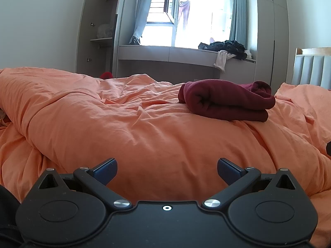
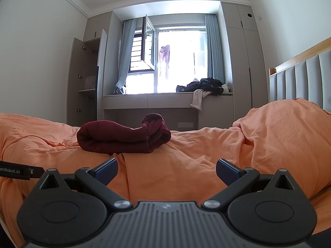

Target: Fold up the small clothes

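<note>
A dark red garment (image 1: 225, 100) lies folded into a thick bundle on the orange duvet (image 1: 124, 128); it also shows in the right wrist view (image 2: 122, 136), left of centre. My left gripper (image 1: 167, 170) is open and empty, low over the duvet, well in front of the garment. My right gripper (image 2: 166, 170) is open and empty too, in front and to the right of the garment. Part of the left gripper's body (image 2: 18, 171) shows at the left edge of the right wrist view.
A window bench (image 2: 165, 99) behind the bed holds a pile of dark and white clothes (image 2: 204, 86). An open wardrobe (image 2: 86, 82) stands at the left. A padded headboard (image 2: 304, 78) is at the right. A raised duvet mound (image 2: 289, 136) lies right.
</note>
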Available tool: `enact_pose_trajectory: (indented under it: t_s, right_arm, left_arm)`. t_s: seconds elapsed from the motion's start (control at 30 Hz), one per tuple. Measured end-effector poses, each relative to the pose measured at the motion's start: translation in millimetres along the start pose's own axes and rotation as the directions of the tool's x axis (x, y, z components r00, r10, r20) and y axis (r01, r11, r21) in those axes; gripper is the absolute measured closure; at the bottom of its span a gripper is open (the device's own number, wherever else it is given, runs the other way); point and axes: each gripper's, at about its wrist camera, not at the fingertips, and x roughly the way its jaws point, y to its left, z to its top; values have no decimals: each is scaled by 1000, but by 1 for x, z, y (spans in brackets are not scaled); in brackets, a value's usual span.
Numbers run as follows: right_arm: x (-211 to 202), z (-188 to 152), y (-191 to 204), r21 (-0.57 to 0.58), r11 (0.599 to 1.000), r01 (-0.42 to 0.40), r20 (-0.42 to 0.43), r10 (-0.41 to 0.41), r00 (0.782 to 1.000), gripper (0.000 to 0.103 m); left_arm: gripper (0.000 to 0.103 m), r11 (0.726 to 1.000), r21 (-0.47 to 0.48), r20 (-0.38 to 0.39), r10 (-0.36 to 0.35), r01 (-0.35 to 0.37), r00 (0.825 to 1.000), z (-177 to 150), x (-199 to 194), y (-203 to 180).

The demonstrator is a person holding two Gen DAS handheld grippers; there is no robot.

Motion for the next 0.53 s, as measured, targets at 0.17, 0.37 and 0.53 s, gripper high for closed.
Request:
enact_pose_trajectory:
  t_s: [0.17,0.37,0.53]
  right_arm:
    - [1,0,-1,0,1000,2,-2,-2,1000,0]
    - [2,-1,-1,-1,1000,4,-5,-4,1000,0]
    - [2,-1,-2,-2,1000,4,-5,-4,1000,0]
  left_arm:
    - [0,1000,1,-4,1,-1,1000,0,2,1]
    - [0,1000,0,-10,0,0,1000,0,3,1]
    - [0,1000,0,-8,1,-1,1000,0,3,1]
